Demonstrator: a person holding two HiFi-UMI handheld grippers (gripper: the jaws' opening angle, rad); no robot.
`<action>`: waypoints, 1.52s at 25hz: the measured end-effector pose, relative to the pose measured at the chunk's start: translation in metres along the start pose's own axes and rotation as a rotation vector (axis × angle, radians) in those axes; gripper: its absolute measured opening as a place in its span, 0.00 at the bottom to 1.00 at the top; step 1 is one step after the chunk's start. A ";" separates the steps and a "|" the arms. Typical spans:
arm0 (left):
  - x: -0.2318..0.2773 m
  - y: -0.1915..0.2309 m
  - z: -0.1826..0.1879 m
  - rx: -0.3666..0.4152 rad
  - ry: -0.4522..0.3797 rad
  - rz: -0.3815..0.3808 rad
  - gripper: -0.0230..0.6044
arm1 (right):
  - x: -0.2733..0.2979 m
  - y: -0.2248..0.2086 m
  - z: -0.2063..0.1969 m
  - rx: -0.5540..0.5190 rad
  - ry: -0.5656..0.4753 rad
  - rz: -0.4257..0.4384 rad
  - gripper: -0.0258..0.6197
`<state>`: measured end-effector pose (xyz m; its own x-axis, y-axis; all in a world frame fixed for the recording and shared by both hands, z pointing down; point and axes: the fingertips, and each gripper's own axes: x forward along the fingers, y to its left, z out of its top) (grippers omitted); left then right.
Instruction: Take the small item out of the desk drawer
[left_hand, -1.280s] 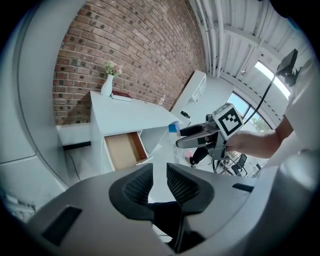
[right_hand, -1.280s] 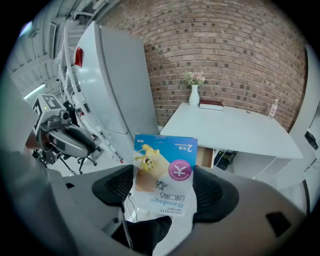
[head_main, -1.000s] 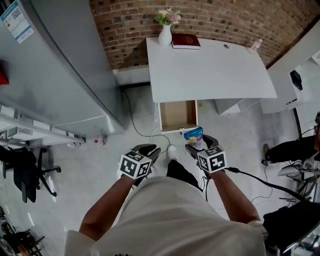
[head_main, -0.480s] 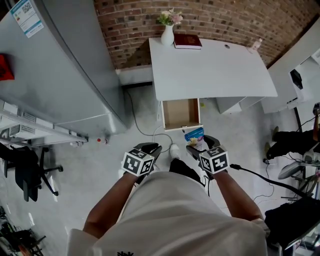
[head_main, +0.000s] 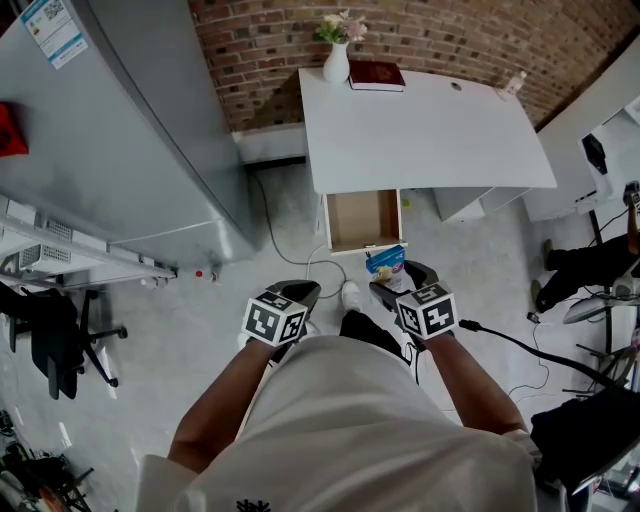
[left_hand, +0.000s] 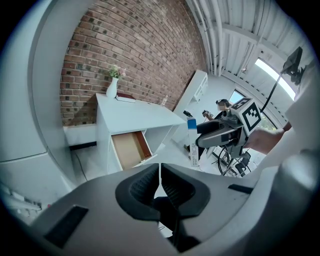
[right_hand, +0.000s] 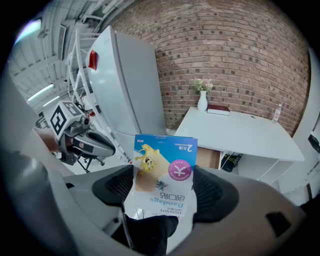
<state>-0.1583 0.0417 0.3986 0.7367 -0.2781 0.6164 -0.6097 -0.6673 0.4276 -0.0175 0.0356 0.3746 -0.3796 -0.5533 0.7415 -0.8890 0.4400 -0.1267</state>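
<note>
A small blue and white bandage box (head_main: 386, 263) stands upright between the jaws of my right gripper (head_main: 396, 279), which is shut on it; its printed face (right_hand: 165, 172) fills the middle of the right gripper view. The desk drawer (head_main: 363, 219) hangs open under the white desk (head_main: 430, 130), its brown inside bare, a short way ahead of the box. My left gripper (head_main: 302, 293) is level with the right one and to its left, with its jaws pressed together (left_hand: 160, 182) and nothing between them.
A large grey cabinet (head_main: 130, 130) stands left of the desk. A vase of flowers (head_main: 336, 58), a dark red book (head_main: 377, 76) and a small bottle (head_main: 513, 86) sit along the desk's back edge. Cables (head_main: 520, 350) cross the floor; a chair (head_main: 50, 340) is at left.
Both grippers sit slightly higher in the head view and the desk has shifted a little up the frame. The right gripper still holds the box; the left stays shut.
</note>
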 end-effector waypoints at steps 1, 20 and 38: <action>0.000 0.000 0.000 0.001 0.002 -0.002 0.09 | 0.000 0.000 0.000 0.000 0.001 0.000 0.61; 0.006 -0.010 -0.016 0.006 0.036 -0.020 0.09 | -0.004 0.001 -0.019 0.034 0.004 0.003 0.61; 0.004 -0.009 -0.025 -0.003 0.050 -0.012 0.09 | -0.006 -0.002 -0.028 0.037 0.018 0.000 0.61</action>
<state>-0.1572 0.0637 0.4145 0.7287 -0.2348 0.6433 -0.6016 -0.6684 0.4375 -0.0064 0.0578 0.3891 -0.3755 -0.5404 0.7530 -0.8978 0.4139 -0.1506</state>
